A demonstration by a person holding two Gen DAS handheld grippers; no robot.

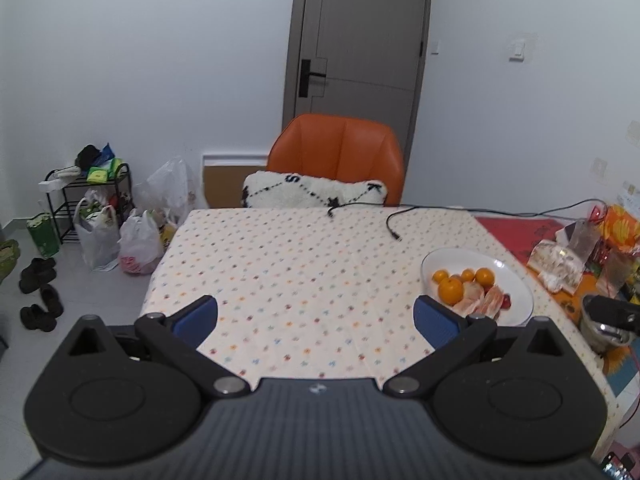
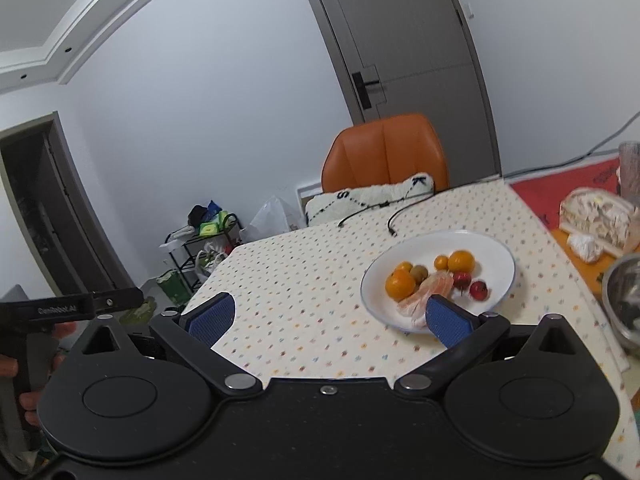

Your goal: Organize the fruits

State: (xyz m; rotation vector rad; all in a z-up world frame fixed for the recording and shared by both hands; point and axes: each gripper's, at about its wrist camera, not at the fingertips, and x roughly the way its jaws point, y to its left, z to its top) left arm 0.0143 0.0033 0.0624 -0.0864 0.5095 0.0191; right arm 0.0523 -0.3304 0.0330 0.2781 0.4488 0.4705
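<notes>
Your left gripper (image 1: 316, 320) is wide open and holds nothing; its two blue pads (image 1: 196, 320) sit far apart over the dotted tablecloth (image 1: 288, 264); the cloth between the jaws is bare. The white plate (image 1: 516, 276) sits just past your right-hand jaw and off to its right side; that jaw's tip covers a bit of the plate's near edge in the left wrist view; I cannot tell if they touch.

Your right gripper (image 2: 328, 316) is wide open too, with nothing in it; its jaws hang over the same cloth; the white plate is ahead and to the right of them, and the right-hand pad (image 2: 446, 322) sits in front of the plate's near rim.

On the plate you have a big orange (image 2: 400, 285) and a smaller orange (image 2: 461, 261) behind it; two tiny orange fruits (image 2: 441, 262) lie near them; a small brownish-green fruit (image 2: 419, 272) sits just beside the big orange; the peeled citrus piece (image 2: 428, 292) lies closest to your right-hand jaw; two little red fruits (image 2: 478, 290) lie to the right of it.

Far past the jaws a black cable (image 1: 394, 224) lies on the cloth; an orange chair (image 1: 336, 148) with a fluffy white cushion (image 1: 316, 192) stands behind the table; a metal bowl (image 2: 622, 300) sits well to the right of your right gripper.
</notes>
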